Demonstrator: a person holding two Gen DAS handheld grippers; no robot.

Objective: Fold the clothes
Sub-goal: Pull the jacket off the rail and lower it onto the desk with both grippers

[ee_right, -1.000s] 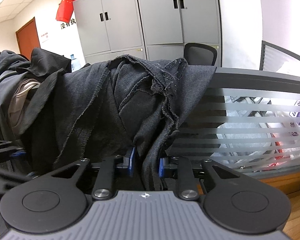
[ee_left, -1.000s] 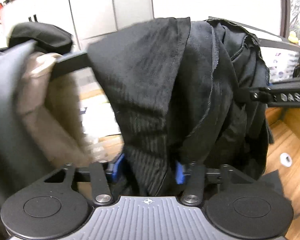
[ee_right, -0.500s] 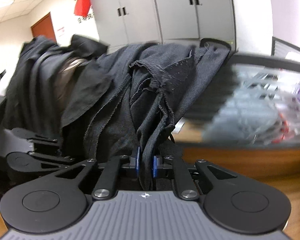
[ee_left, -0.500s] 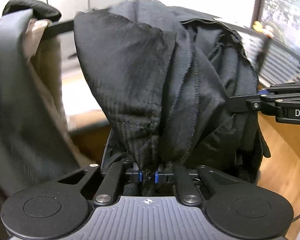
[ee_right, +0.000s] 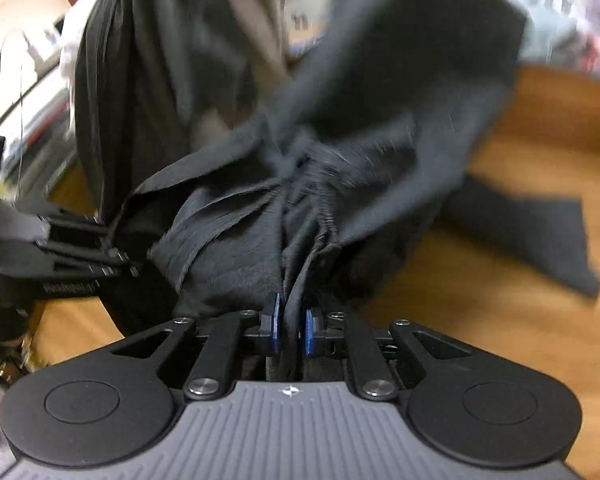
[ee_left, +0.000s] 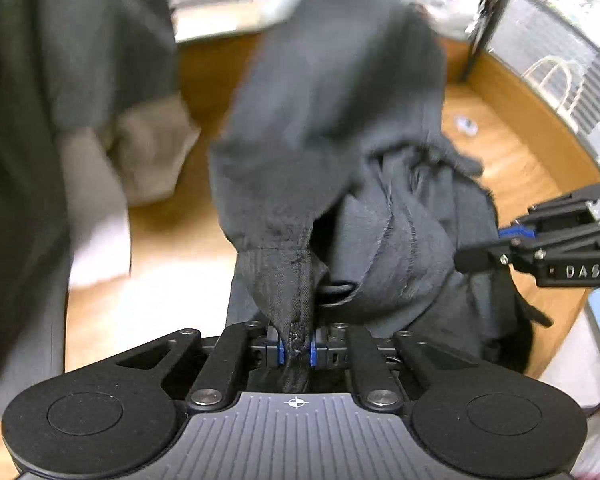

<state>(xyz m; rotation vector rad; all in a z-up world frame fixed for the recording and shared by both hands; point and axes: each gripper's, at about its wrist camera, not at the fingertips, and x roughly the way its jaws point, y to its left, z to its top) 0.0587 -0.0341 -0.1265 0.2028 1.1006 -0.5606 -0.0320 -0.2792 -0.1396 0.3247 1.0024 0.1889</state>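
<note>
Left claw: our left gripper [ee_left: 296, 351] is clamped on a hemmed corner of the black garment [ee_left: 331, 128]; its jaws have just been closing, and the cloth is pinched between the blue pads [ee_left: 280, 352].
Right claw: our right gripper [ee_right: 291, 330] has a bunched fold of the same garment [ee_right: 379, 120] between its blue pads [ee_right: 275, 328], which press on it; its jaws too have just been closing.
Cross view: from the left wrist we see the right gripper [ee_left: 511, 236] at the garment's right edge; from the right wrist we see the left gripper [ee_right: 112, 258] at the left edge.
Garment: it hangs bunched between our two grippers, above the desk [ee_left: 511, 168].
Around: other dark clothes [ee_left: 40, 80] hang at the left, blurred; a dark flat piece [ee_right: 539, 232] lies on the desk [ee_right: 499, 320].
</note>
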